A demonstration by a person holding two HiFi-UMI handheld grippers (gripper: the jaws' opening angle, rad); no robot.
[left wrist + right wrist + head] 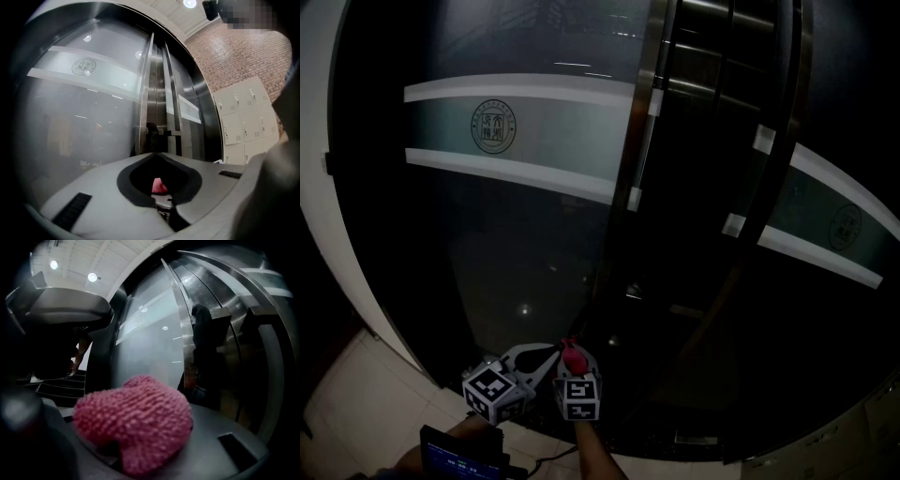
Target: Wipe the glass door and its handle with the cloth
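The dark glass door (516, 187) with its frosted band fills the head view, and its tall steel handle (642, 141) runs down the middle. Both grippers hang low in front of it, side by side. My right gripper (576, 367) is shut on a pink knitted cloth (572, 354), which bulges large in the right gripper view as the cloth (136, 420). Just left of it, my left gripper (555, 349) points towards the cloth with its jaw tips together. In the left gripper view the left gripper (158, 155) is shut and a bit of cloth (159, 186) shows through the hollow behind its tips.
A second door leaf with its own handle (750, 178) stands to the right. White lockers (243, 117) and a brick wall (234, 56) lie further right. Pale floor tiles (356, 394) and a small screen (464, 455) are at the lower left. Stairs (56, 385) show at the left.
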